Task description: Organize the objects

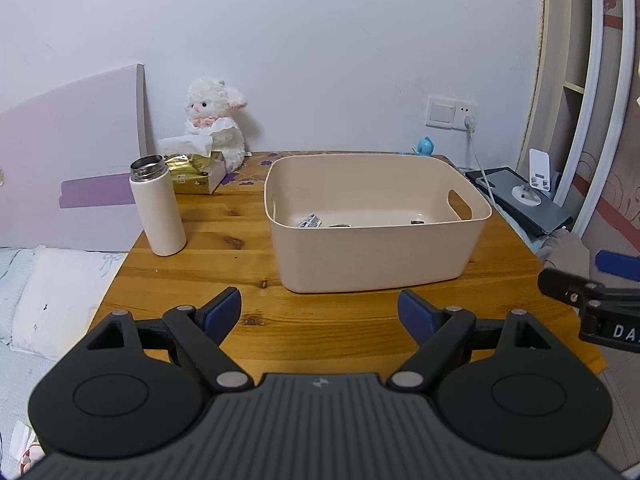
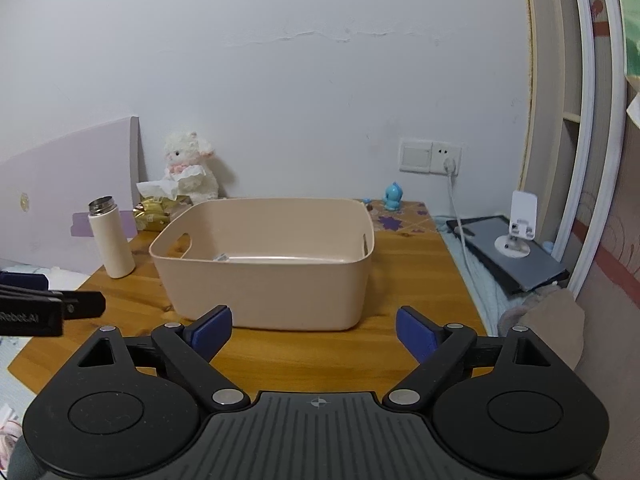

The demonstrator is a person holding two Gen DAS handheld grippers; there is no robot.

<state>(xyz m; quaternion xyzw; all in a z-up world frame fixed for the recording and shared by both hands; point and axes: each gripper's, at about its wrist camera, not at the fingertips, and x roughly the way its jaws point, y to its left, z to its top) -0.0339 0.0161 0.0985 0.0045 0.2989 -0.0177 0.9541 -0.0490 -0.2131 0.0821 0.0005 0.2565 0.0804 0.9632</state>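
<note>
Both the left gripper (image 1: 320,312) and the right gripper (image 2: 314,330) hover over the bench's (image 1: 224,240) near edge with jaws wide apart, holding nothing. A beige bin (image 1: 376,252) stands mid-bench, with a few small items (image 1: 310,222) lying on its floor. A white flask (image 1: 158,208) stands upright near the left edge. A tissue box (image 1: 196,172) and a plush lamb (image 1: 216,116) occupy the far left corner; a small blue figurine (image 2: 393,197) stands at the far edge.

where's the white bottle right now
The white bottle stands upright near the wooden table's left edge, left of the beige bin and just in front of the tissue box.
</note>
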